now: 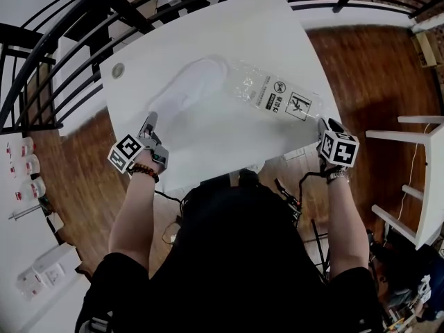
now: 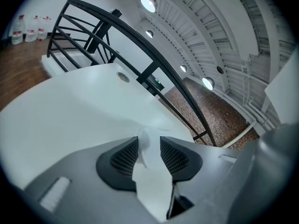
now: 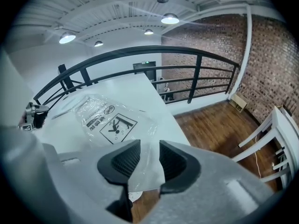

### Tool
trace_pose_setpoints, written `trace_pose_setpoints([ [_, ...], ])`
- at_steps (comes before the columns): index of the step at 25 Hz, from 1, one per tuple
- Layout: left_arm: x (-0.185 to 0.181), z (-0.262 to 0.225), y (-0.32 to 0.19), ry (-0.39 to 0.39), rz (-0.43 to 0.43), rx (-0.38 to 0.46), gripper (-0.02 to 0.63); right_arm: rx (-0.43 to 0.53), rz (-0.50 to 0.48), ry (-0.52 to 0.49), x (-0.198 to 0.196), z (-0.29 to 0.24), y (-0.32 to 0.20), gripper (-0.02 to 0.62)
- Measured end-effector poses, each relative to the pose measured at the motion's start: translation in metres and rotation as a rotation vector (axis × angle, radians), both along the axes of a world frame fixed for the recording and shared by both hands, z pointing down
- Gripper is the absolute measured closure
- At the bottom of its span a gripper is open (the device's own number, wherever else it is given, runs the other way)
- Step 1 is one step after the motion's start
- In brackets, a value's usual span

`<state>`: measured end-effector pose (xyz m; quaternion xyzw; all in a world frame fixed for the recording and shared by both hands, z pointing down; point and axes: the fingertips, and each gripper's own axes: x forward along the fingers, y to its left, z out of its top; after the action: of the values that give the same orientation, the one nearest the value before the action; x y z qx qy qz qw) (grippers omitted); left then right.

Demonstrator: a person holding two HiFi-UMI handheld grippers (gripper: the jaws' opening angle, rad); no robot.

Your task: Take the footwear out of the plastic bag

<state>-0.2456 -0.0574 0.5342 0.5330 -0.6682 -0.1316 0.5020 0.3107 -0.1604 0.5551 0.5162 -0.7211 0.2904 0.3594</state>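
Observation:
A white slipper lies on the white table, left of a clear plastic bag printed with warning signs. The slipper's far end meets the bag's mouth; I cannot tell whether it is still inside. My left gripper is at the slipper's near end. In the left gripper view its jaws stand apart with a strip of the white slipper between them. My right gripper is at the bag's near right corner. Its jaws also stand apart, with the bag's thin edge loose between them.
A black railing runs round the table's far and left sides. A round grommet sits in the table's far left corner. A white chair stands on the wooden floor at the right. Several bottles stand at the left.

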Motion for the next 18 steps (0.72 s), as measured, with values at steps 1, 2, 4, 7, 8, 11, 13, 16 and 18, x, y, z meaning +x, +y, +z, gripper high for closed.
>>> trace_pose_setpoints([
  [1, 0.0, 0.0, 0.0, -0.002, -0.002, -0.004, 0.439, 0.001, -0.001, -0.001, 0.0, 0.0, -0.001, 0.477],
  [2, 0.0, 0.0, 0.001, -0.007, -0.002, -0.008, 0.433, 0.002, -0.002, -0.002, 0.0, 0.0, -0.001, 0.474],
  [4, 0.0, -0.001, 0.002, -0.02, -0.001, -0.017, 0.43, 0.007, -0.006, -0.004, 0.0, -0.001, -0.002, 0.472],
  [7, -0.003, -0.003, 0.004, -0.045, -0.015, -0.028, 0.423, 0.019, -0.011, -0.007, 0.0, -0.003, -0.004, 0.471],
  [8, -0.005, -0.004, 0.006, -0.054, -0.024, -0.031, 0.423, 0.023, -0.013, -0.008, 0.001, -0.004, -0.005, 0.471],
  [11, -0.009, -0.007, 0.011, -0.079, -0.05, -0.037, 0.423, 0.038, -0.028, -0.004, 0.002, -0.008, -0.006, 0.471],
  [13, -0.01, -0.011, 0.015, -0.094, -0.064, -0.039, 0.423, 0.051, -0.041, -0.002, 0.002, -0.012, -0.006, 0.471],
  [16, -0.006, -0.018, 0.019, -0.124, -0.064, -0.038, 0.426, 0.075, -0.062, -0.006, 0.003, -0.018, -0.009, 0.471],
  [18, 0.0, -0.024, 0.021, -0.157, -0.044, -0.033, 0.43, 0.098, -0.084, -0.002, 0.001, -0.025, -0.01, 0.471],
])
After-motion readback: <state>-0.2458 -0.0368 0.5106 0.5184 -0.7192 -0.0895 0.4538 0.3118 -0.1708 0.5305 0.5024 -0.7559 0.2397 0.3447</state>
